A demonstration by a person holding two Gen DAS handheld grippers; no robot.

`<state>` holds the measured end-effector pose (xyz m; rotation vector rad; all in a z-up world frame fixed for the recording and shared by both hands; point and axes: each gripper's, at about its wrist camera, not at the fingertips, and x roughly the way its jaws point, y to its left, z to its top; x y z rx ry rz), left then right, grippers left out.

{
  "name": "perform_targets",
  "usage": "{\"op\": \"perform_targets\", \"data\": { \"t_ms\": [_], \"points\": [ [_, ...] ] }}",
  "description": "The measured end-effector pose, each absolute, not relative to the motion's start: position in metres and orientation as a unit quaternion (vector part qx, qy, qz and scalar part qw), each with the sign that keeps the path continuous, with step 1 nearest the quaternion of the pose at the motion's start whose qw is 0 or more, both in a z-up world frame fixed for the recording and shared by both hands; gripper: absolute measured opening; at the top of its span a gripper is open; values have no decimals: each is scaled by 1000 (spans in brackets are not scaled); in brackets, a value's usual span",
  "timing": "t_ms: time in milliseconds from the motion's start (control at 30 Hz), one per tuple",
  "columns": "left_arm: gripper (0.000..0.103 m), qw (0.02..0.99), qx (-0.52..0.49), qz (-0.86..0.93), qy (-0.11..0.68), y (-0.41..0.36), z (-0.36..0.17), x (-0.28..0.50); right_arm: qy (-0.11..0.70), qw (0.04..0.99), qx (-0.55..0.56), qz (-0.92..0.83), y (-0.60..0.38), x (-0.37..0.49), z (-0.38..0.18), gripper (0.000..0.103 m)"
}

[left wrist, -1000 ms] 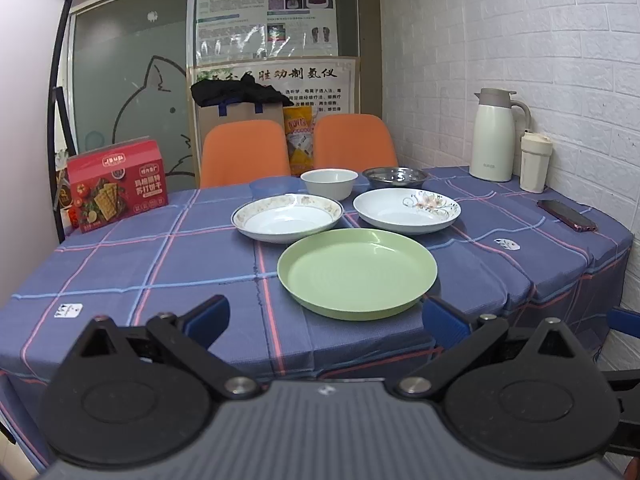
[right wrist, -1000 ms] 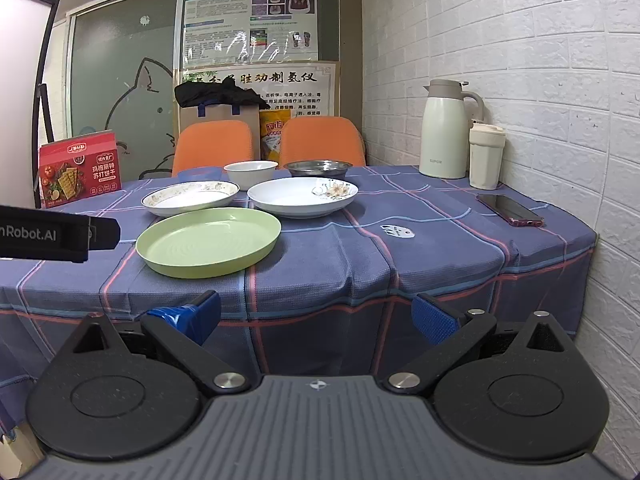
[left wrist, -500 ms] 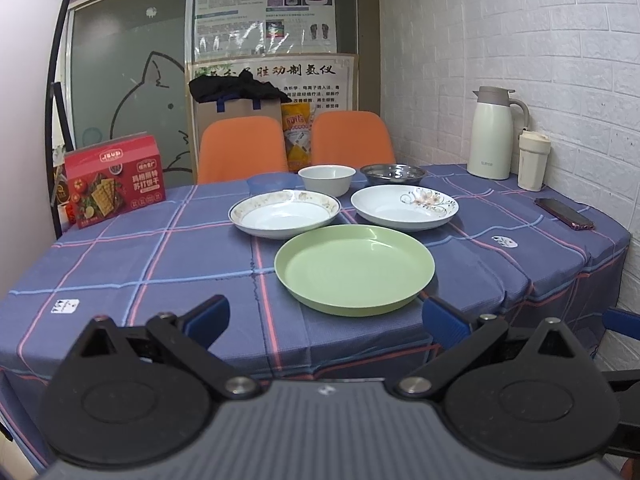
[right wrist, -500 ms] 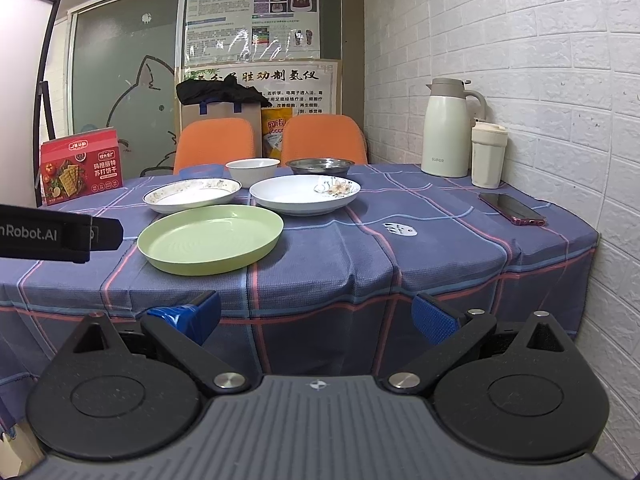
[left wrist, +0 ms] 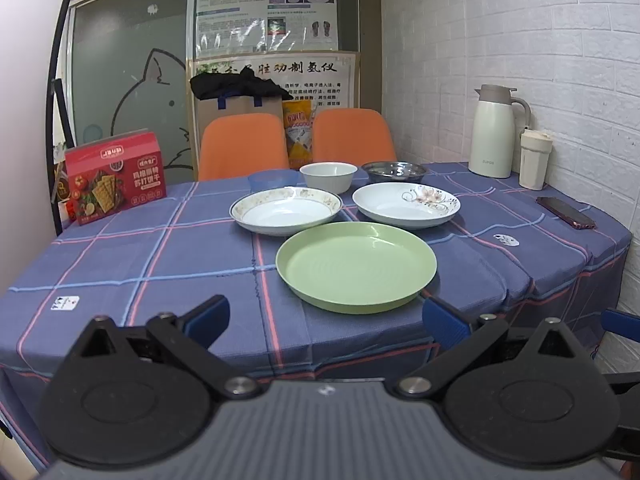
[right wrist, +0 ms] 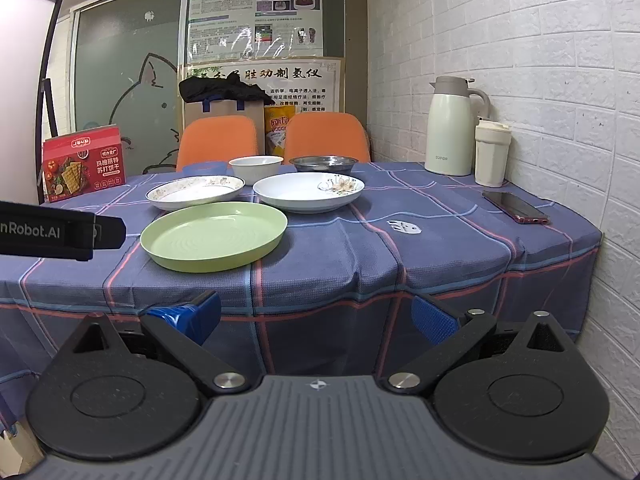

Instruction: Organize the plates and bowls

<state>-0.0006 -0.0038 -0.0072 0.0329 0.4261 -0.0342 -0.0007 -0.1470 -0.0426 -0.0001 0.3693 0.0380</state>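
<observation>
Tongs first: my left gripper (left wrist: 324, 316) stands wide open with nothing between its blue pads (left wrist: 208, 317), poised at the near edge of the table (left wrist: 120, 264). My right gripper (right wrist: 318, 318) is spread apart and empty too, held lower, in front of the cloth that hangs over the table's edge, its pads (right wrist: 434, 322) level with the drape. From the right one I see the left tool as a black bar at my far left.

Just beyond my left fingertips, a little to the right of centre, lies the green plate (left wrist: 356, 266), flat on the cloth and touching nothing. From the right tongs the same plate sits ahead and to the left (right wrist: 214, 236). Behind it lie two white plates side by side: the rimmed plate (left wrist: 286, 210) to the left, the flowered plate (left wrist: 406, 204) to the right, close but apart. Further back stands a row of bowls: a blue bowl (left wrist: 273, 179) on the left, partly hidden behind the rimmed plate, a white bowl (left wrist: 328, 176) in the middle, a steel bowl (left wrist: 394, 171) on the right.

Far left of my left tongs a red box (left wrist: 114, 178) stands upright. Far right, against the brick wall, stand a jug (left wrist: 492, 130) and a cup (left wrist: 535, 158) beside it, with a phone (left wrist: 566, 212) lying nearer. Two orange chairs (left wrist: 242, 144) stand beyond the table
</observation>
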Motion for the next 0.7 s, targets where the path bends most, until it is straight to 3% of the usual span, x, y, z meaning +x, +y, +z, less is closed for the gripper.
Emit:
{"op": "perform_targets", "data": {
  "t_ms": [700],
  "points": [
    [102,976,21,-19,214,-6,-10,1,189,982,0,23,-144,0,-45,90]
  ]
}}
